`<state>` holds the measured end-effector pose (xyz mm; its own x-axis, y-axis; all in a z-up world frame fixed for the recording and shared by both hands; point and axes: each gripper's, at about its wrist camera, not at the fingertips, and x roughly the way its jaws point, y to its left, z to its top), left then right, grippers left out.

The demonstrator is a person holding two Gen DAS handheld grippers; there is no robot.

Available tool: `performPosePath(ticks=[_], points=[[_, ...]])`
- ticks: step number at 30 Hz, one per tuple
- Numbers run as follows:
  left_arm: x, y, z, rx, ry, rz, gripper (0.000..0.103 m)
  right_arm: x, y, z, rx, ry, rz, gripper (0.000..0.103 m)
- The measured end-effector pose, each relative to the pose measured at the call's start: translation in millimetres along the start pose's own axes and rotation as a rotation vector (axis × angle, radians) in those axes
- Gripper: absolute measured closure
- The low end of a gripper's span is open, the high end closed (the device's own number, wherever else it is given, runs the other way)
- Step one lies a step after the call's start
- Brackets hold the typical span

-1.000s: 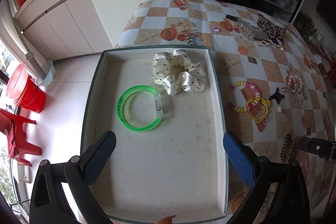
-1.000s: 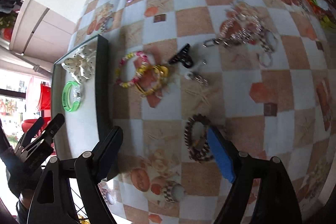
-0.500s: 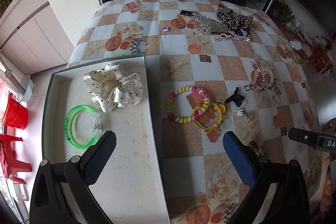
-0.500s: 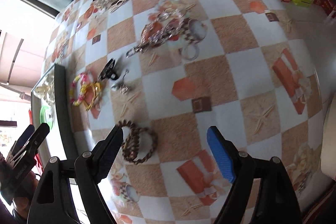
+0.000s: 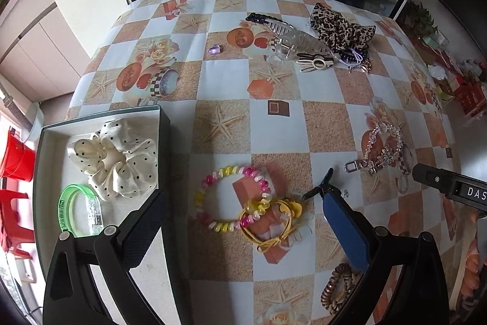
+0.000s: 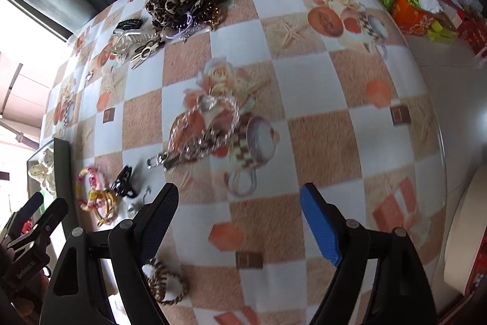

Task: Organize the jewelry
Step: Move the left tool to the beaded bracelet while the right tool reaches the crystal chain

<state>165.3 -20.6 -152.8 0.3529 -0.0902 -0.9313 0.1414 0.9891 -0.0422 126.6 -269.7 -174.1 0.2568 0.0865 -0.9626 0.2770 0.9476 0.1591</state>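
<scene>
Checked vinyl cloth, printed with starfish and roses, covers the desk; its sheen suggests a slick surface on which items may slide under a push. Behind the desk stand dark glass-fronted cabinets and a pale wall unit; red plastic stools sit on the floor at left.

Dark-rimmed shallow rectangular tray sits at the desk's left edge. It holds a cream polka-dot fabric scrunchie and a translucent green plastic bangle.

Left hand-held gripper hovers with its jaws wide apart and empty, bracketing a pink-and-yellow beaded bracelet that overlaps a yellow cord hair tie, just beside the tray. Both look light and limp; take the bracelet across its bead strand at the far arc, clear of the tie.

Right hand-held gripper is likewise spread and empty, facing a clear crystal chain. A brown braided bracelet lies below it.
</scene>
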Motion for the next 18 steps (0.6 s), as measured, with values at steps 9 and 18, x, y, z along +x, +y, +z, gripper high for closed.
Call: performPosePath(ticks=[9, 18], points=[[39.4, -6.2, 11.2, -0.023, 0.081, 0.040, 0.021, 26.7, 7.3, 37.0, -0.121, -0.014, -0.063, 0.019], [57.1, -6.9, 11.6, -0.046, 0.131, 0.056, 0.033, 51.6, 21.5, 51.1, -0.237, -0.010, -0.090, 0.022]])
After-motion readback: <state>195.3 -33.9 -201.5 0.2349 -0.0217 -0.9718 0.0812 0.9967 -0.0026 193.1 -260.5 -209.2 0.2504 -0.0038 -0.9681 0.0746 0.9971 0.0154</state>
